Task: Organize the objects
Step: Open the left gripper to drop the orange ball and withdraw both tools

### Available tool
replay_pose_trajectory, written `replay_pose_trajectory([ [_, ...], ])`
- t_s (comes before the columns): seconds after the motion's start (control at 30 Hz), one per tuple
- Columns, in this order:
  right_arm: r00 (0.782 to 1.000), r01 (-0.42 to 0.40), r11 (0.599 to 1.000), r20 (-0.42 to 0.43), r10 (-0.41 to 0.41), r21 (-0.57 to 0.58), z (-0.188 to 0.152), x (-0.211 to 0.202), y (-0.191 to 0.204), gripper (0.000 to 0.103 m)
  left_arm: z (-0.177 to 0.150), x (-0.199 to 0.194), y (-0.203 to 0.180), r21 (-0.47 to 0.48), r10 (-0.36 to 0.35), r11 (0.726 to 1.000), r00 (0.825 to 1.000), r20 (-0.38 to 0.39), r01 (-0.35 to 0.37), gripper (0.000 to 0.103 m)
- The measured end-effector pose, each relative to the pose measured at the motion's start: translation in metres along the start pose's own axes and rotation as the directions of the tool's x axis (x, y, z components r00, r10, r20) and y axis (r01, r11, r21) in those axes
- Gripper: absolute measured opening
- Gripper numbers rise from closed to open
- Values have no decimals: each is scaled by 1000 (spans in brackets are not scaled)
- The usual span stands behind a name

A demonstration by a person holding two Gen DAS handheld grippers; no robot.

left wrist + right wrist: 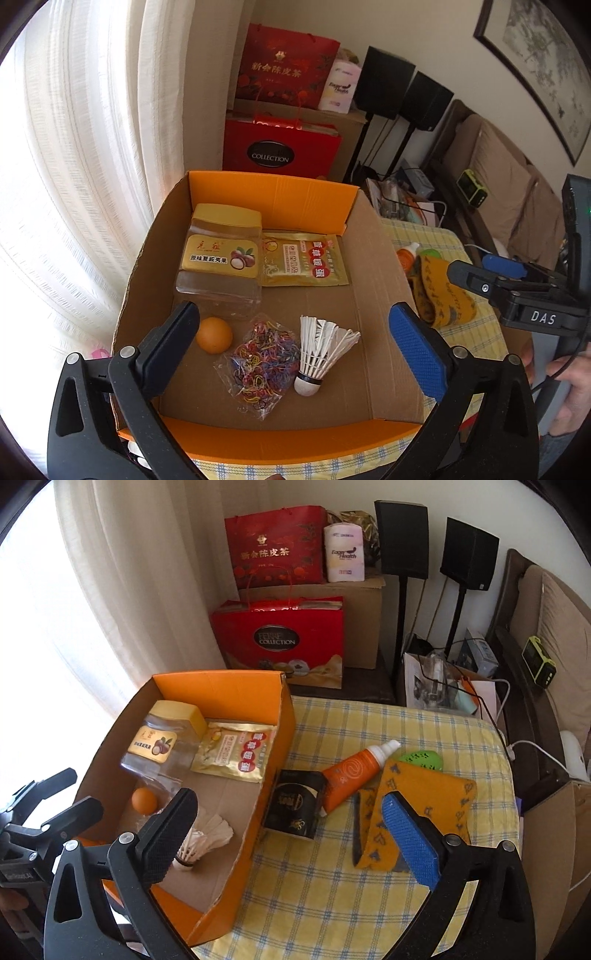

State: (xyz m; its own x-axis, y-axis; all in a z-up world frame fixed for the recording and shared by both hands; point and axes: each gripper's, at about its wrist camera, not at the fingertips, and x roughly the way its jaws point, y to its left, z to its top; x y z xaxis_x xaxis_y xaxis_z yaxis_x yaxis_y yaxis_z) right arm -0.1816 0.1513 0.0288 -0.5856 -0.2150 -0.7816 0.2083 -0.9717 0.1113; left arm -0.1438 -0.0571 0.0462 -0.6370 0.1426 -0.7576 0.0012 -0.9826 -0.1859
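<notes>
Right gripper (291, 834) jaws wide, empty, hovering over checked tablecloth (314, 886); yellow sock (417, 812) directly ahead between pads, long axis slanting near-left to far-right (black jar (295, 805), orange tube (354, 775) just left); left gripper (291, 347) also wide, empty, over cardboard box (384, 295) holding shuttlecock (321, 350); right hand nearer.

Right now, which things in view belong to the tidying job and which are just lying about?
Job: cardboard box already holding jar, gold packet, orange ball, rubber bands, shuttlecock; on the tablecloth beside it, black tub, orange tube, green ball, yellow sock.

Lying about: red gift bags, speakers, sofa.
</notes>
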Motion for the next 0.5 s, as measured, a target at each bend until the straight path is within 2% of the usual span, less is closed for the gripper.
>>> replay_pose_trajectory([
  [0.2, 1000, 15, 1000, 5, -15, 3, -8, -6, -12, 102, 0, 0, -24, 40, -11, 999, 1000, 2, 11, 103],
  [0.37, 999, 31, 999, 10, -31, 20, -11, -12, -33, 102, 2, 3, -42, 44, -57, 997, 998, -3, 57, 103],
  [0.5, 999, 36, 998, 8, -36, 50, -12, -13, -53, 102, 4, 9, -54, 57, -64, 996, 998, -9, 64, 103],
])
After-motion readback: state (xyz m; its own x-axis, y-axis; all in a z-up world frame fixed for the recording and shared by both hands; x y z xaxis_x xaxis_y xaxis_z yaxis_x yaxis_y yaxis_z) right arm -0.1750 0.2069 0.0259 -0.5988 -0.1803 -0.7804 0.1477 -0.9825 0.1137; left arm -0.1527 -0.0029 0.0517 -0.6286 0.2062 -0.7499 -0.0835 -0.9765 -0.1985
